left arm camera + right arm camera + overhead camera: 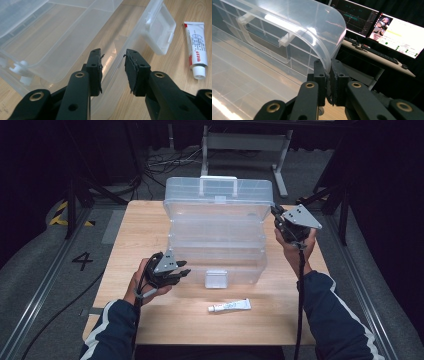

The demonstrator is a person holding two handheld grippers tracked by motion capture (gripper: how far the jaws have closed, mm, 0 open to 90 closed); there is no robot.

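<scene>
High view: a clear plastic tiered storage box (217, 237) standing open in the middle of a light wooden surface (140, 227), lid (218, 191) raised at the far side, trays stepped toward the near edge, front latch flap (216, 278) lying on the wood. Left gripper (183, 271) held low just beside the box's near left corner, jaws apart and pointing at it. Right gripper (274, 211) raised at the box's right, clamped on the right edge of the lid. A white tube of adhesive with red print (230, 306) lying alone near the front edge, just clear of the latch. Left gripper view: black jaws (113, 70) partly open, nothing between the pads, aimed at the box's clear wall (75, 37); latch flap (160, 32) up right, tube (197, 48) at far right, cap toward the camera. Right gripper view: jaws (328, 75) closed tight on the thin curved rim of the lid (307, 27), pads pressing it from both sides; handle (262, 32) moulded into the lid at left; two lit monitors (397, 27) and a keyboard (374, 50) on a desk beyond.
</scene>
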